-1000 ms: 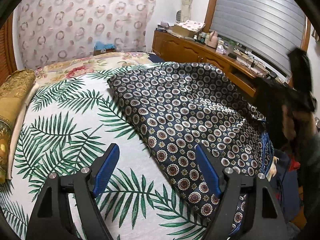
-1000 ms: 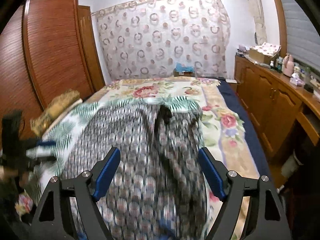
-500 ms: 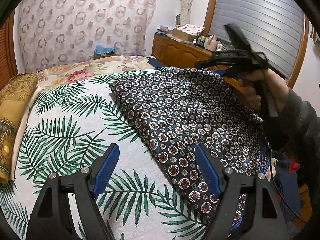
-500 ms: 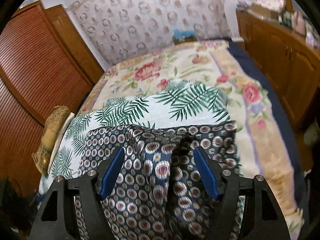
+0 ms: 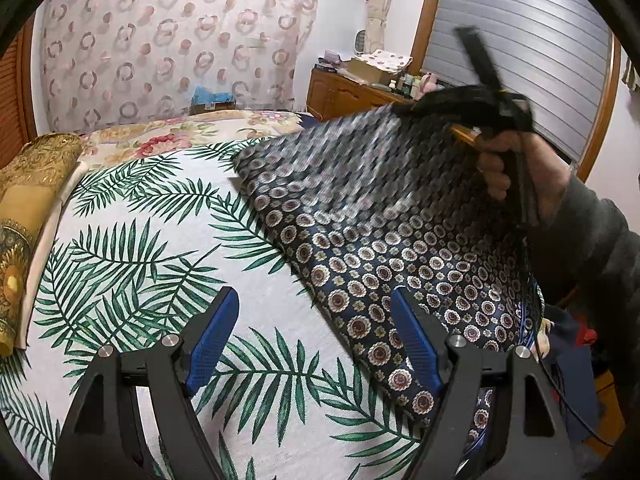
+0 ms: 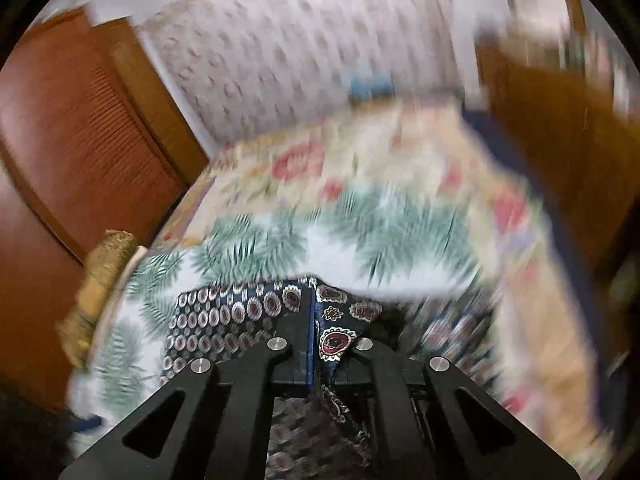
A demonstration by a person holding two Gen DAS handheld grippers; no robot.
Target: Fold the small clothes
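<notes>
A navy garment with round medallion print lies on the palm-leaf cloth on the bed. My left gripper is open and empty, hovering just left of the garment's near edge. My right gripper is shut on the garment's far edge, with cloth pinched between the blue pads. In the left wrist view the right gripper lifts that edge off the bed, blurred by motion.
A gold cushion lies at the bed's left edge. A wooden dresser with clutter stands at the back right under a shuttered window. A wooden wardrobe stands on the left. Dark clothes hang off the bed's right side.
My right gripper has closed on the garment's far edge and is lifting it, moving fast. My left gripper has stayed open in about the same place.
</notes>
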